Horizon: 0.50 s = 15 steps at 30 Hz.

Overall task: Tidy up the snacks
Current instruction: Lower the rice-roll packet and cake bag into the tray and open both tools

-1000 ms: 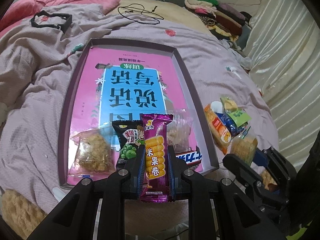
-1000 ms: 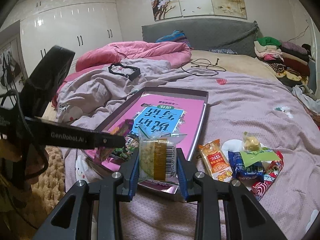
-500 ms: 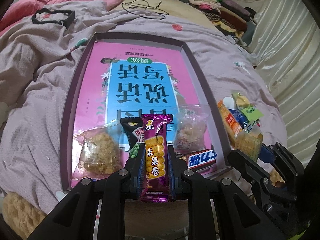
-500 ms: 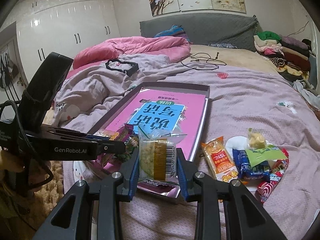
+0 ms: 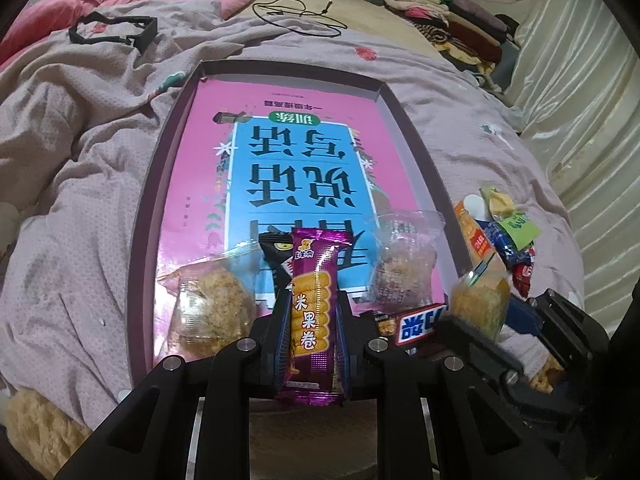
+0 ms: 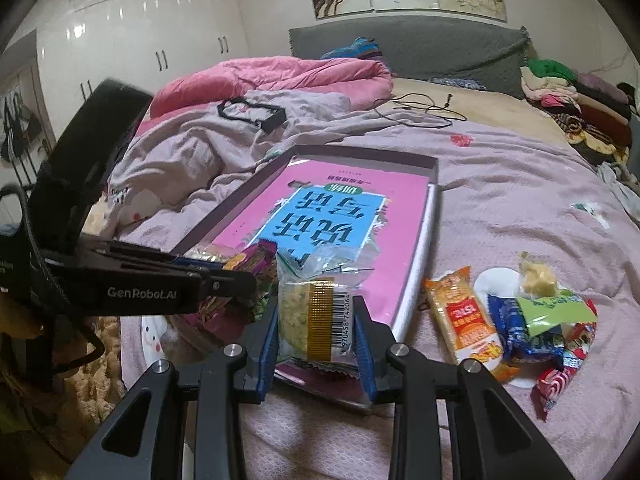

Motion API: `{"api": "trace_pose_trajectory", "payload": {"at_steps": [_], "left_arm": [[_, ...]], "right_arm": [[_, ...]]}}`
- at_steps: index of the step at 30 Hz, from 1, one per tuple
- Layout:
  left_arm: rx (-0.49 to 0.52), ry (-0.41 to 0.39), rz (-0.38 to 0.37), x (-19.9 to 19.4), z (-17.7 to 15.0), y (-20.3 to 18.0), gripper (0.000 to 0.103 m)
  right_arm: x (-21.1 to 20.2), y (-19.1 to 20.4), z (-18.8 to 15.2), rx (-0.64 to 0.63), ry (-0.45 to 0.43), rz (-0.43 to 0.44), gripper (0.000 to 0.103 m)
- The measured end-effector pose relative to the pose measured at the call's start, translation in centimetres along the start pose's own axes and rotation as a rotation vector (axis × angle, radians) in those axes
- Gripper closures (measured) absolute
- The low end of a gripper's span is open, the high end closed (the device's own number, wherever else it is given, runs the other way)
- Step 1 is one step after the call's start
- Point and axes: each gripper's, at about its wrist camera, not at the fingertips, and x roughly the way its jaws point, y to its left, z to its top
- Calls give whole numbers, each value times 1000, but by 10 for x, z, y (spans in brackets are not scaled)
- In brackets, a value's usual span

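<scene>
Left wrist view: the left gripper (image 5: 313, 322) is clamped on a purple rice-roll packet (image 5: 313, 312), held upright over the near end of the shallow purple tray (image 5: 141, 216) that lies on the bed (image 5: 80, 184). Beneath it a row is already set down: a clear bag with a floss cake (image 5: 208, 308), a black pea packet (image 5: 278, 258), another clear bag (image 5: 404, 264) and a blue-and-white bar (image 5: 420, 320). The risk, as I judge it, is that the purple packet lands across the black one, which it mostly covers from here, or slips sideways since the film looks slick. How much free tray floor lies between the neighbours cannot be made out; the gripper body hides the tray's near wall. At the right edge the right gripper (image 5: 496, 320) shows only in part, with a yellowish snack in it

Right wrist view: the right gripper (image 6: 317, 332) grips a clear-wrapped yellow cake (image 6: 310, 320) with a gold band, just above the tray's near right corner (image 6: 416, 280). The two grippers are close, so a bump between them could knock either packet loose, and a drop here might fall on the bedcover instead of inside. The loose heap of snacks (image 6: 520, 320) waits on the bed right of the tray. The left gripper's (image 6: 244, 276) black arm crosses the tray's near left part and hides the row there; the cake's lower edge and the tray rim under it are covered too
</scene>
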Motion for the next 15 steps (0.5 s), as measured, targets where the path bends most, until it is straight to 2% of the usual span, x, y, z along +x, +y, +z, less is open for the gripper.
{"api": "trace_pose_trajectory", "payload": {"at_steps": [6, 15], "left_arm": [[-35, 7, -4, 3, 1, 12, 81], [-34, 6, -7, 3, 1, 12, 81]], "right_arm": [[12, 23, -2, -111, 18, 8, 69], [29, 43, -5, -220, 35, 4, 69]]}}
